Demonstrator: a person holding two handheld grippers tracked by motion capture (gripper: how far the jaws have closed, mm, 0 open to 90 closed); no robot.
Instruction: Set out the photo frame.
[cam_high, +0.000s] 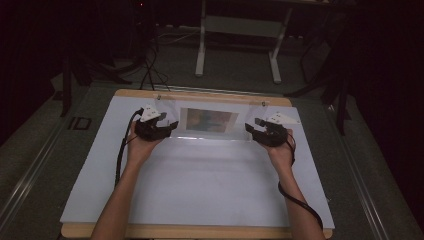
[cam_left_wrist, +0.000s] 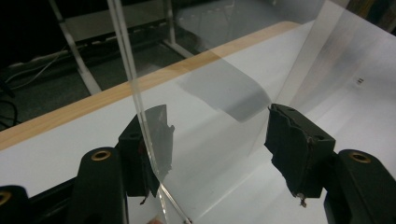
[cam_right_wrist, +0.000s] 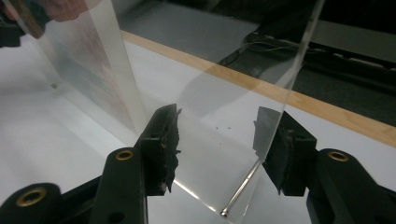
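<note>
A clear acrylic sign stand (cam_high: 207, 121) with a faded picture in it stands at the far middle of the white table (cam_high: 200, 185). My left gripper (cam_high: 170, 125) is at its left end and my right gripper (cam_high: 251, 125) at its right end. In the left gripper view the left gripper (cam_left_wrist: 212, 135) straddles the stand's two clear panels (cam_left_wrist: 210, 84), one pad against each outer face. The right gripper (cam_right_wrist: 217, 135) brackets the stand (cam_right_wrist: 219, 93) the same way, jaws wide. A thin metal pin (cam_right_wrist: 240, 191) sits at the panel's bottom corner.
The table's wooden far edge (cam_high: 200, 94) runs just behind the stand. Beyond it is dark floor with a metal table frame (cam_high: 237, 30) and cables. Cables trail from both grippers along the person's forearms.
</note>
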